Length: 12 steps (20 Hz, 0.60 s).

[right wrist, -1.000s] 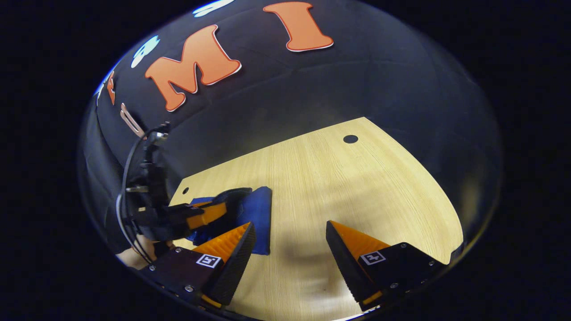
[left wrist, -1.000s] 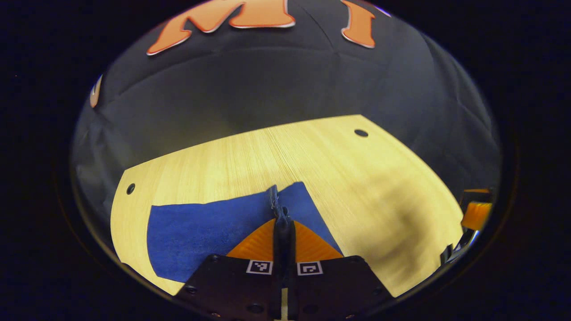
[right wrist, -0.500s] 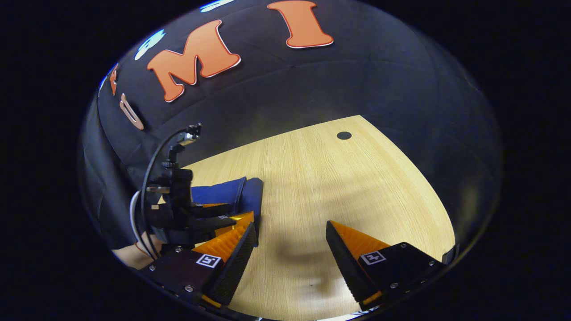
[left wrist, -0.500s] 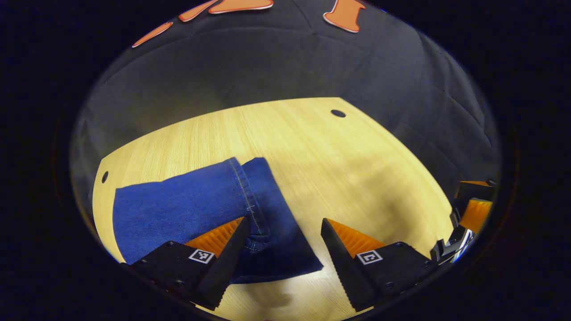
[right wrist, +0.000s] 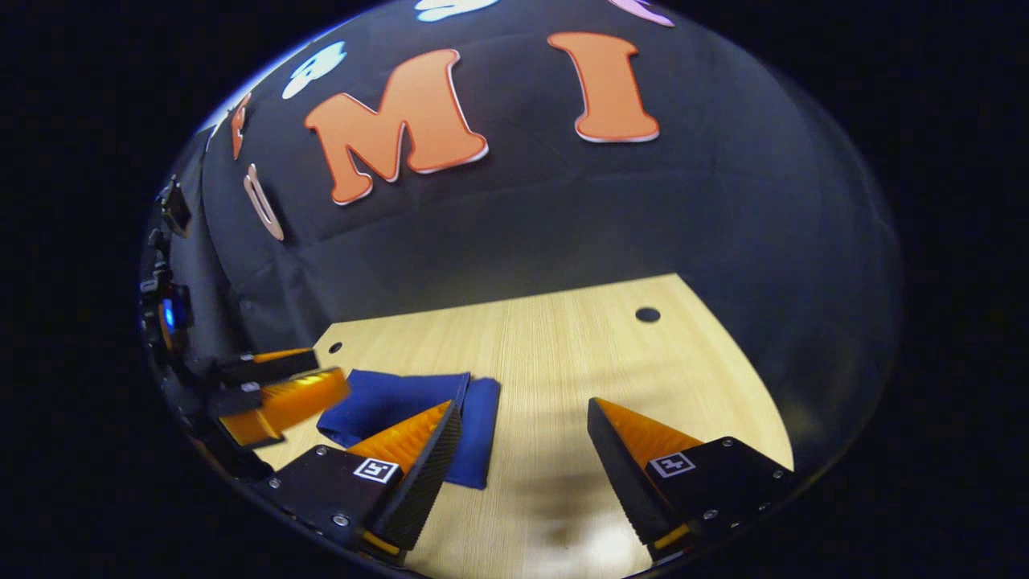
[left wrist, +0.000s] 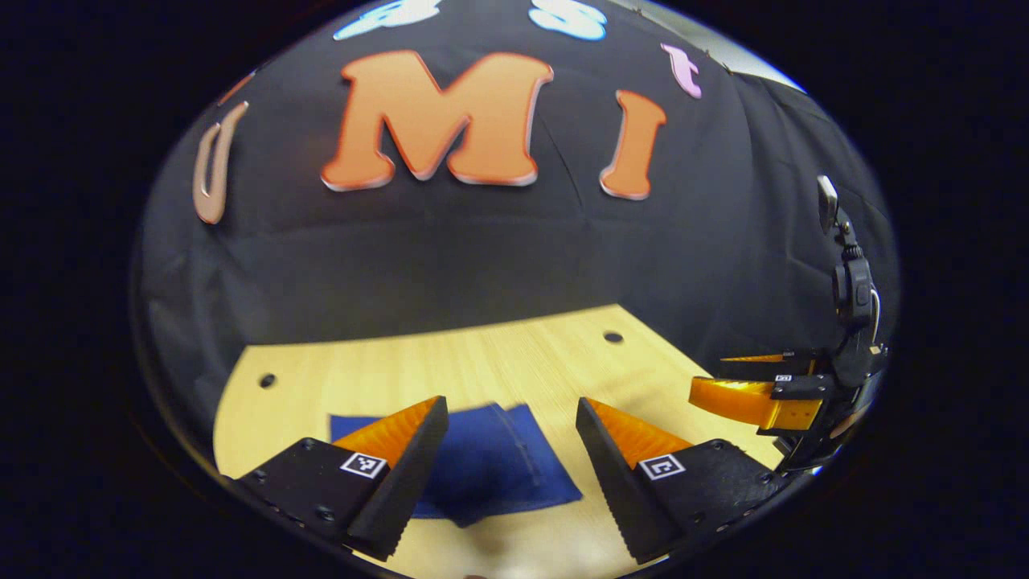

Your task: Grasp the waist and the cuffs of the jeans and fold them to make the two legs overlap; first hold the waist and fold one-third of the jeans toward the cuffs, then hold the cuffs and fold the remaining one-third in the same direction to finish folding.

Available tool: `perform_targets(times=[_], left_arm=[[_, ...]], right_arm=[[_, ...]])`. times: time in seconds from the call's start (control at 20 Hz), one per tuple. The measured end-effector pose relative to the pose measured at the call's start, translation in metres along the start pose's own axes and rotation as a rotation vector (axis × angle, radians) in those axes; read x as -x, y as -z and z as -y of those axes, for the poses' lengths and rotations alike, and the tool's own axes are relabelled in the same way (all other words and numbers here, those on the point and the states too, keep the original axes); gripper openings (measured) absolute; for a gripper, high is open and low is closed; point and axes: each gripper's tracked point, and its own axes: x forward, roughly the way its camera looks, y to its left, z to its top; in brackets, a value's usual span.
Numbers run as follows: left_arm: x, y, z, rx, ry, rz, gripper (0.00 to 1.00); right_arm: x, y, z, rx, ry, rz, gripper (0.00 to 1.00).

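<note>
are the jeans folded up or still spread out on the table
Folded: the jeans lie as a compact blue bundle on the table, one layer overlapping another, with both open grippers clear of them.

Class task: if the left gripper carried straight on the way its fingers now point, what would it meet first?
Probably the folded jeans, which lie on the table between and just beyond the open left gripper fingers. If it passes above them, the table comes next; depth is unclear.
</note>
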Motion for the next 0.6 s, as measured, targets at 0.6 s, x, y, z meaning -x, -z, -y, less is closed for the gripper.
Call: perform_targets(times=[0.6], left_arm=[[0.172, -0.092, -0.186, 0.076, -0.389, 0.391, 0.97]], right_arm=[[0.048, -0.106, -0.064, 0.127, 0.034, 0.319, 0.97]])
